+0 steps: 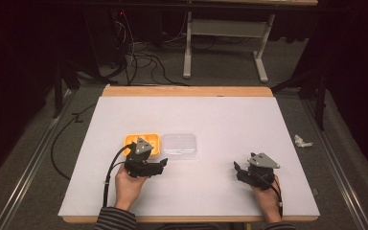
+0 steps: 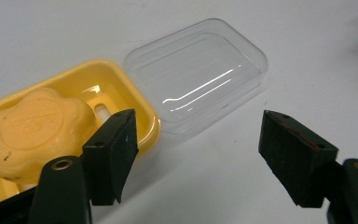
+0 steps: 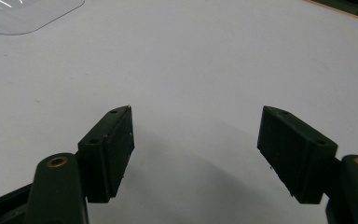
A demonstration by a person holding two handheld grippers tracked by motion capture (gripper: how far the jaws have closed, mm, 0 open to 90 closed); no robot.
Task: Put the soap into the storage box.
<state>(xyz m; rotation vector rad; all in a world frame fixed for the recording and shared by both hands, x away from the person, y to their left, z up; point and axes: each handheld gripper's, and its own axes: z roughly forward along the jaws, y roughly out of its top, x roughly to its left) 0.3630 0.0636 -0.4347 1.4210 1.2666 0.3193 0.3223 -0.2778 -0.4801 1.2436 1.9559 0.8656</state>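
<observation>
Left side first: my left gripper (image 1: 164, 164) sits at the near edge of the yellow soap dish (image 1: 143, 144), jaws spread, nothing between them. The left gripper view gives what the high view can't: a pale orange flower-shaped soap (image 2: 35, 130) lying in the dish, with embossed writing on top too faint for me to read. Dish sits left of centre on the white desk (image 1: 220, 120), long axis across the desk, left to right. Just right of it, touching or nearly, the clear lid (image 1: 178, 145) lies hollow side up, long axis the same way. Far right, my right gripper (image 1: 236, 168) rests well apart from both, jaws spread over bare desk; its own view catches just a corner of the lid (image 3: 23, 14).
</observation>
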